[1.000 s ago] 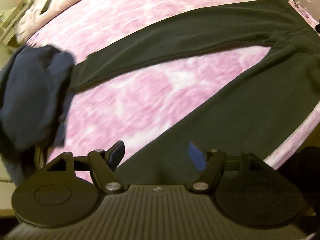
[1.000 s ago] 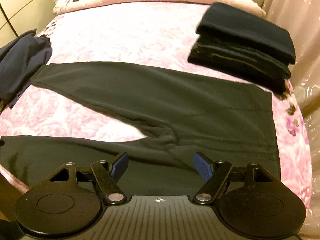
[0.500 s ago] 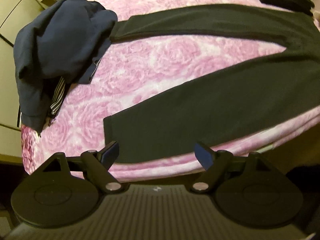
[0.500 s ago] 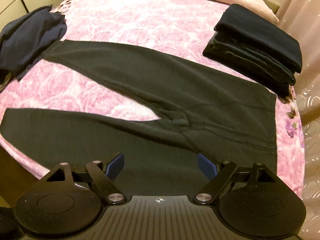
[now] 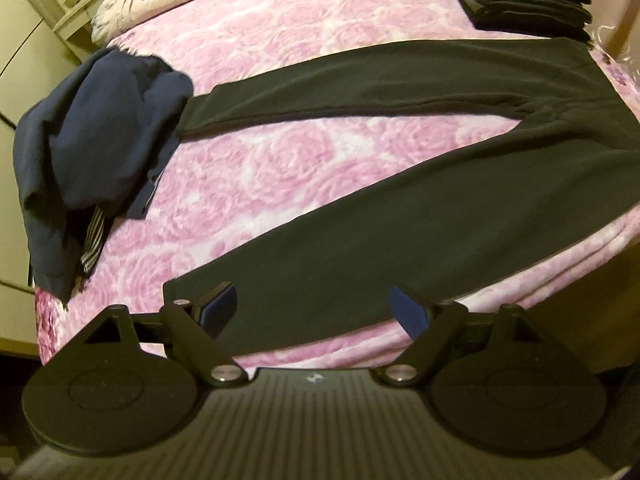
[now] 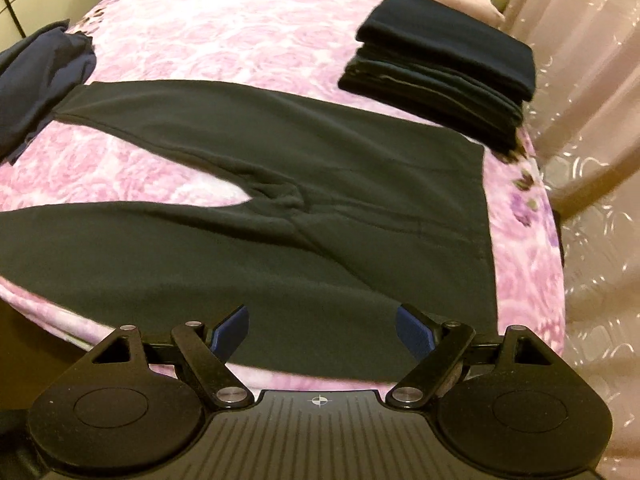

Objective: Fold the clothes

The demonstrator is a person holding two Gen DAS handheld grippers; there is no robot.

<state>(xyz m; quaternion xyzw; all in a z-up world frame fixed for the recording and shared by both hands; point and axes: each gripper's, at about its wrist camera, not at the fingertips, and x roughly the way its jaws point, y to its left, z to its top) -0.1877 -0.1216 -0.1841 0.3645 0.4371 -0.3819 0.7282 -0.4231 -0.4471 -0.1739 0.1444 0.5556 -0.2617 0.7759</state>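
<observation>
Dark trousers (image 5: 360,240) lie flat on the pink rose-patterned bed cover (image 5: 300,48), legs spread apart toward the left, waistband at the right. The left gripper (image 5: 312,304) hangs open above the hem end of the near leg, nothing between its blue pads. In the right wrist view the trousers (image 6: 320,200) show their crotch and waistband. The right gripper (image 6: 320,322) stands open over the near edge of the seat, close to the waistband, holding nothing.
A stack of folded dark clothes (image 6: 440,72) sits at the far right of the bed. A crumpled navy garment (image 5: 100,140) lies at the left edge, touching the far leg's hem. Pillows lie at the head; a curtain (image 6: 592,120) hangs on the right.
Both grippers have drawn back toward the bed's near edge and risen, so more of the trousers and bed shows. Their jaws stand a little wider than before.
</observation>
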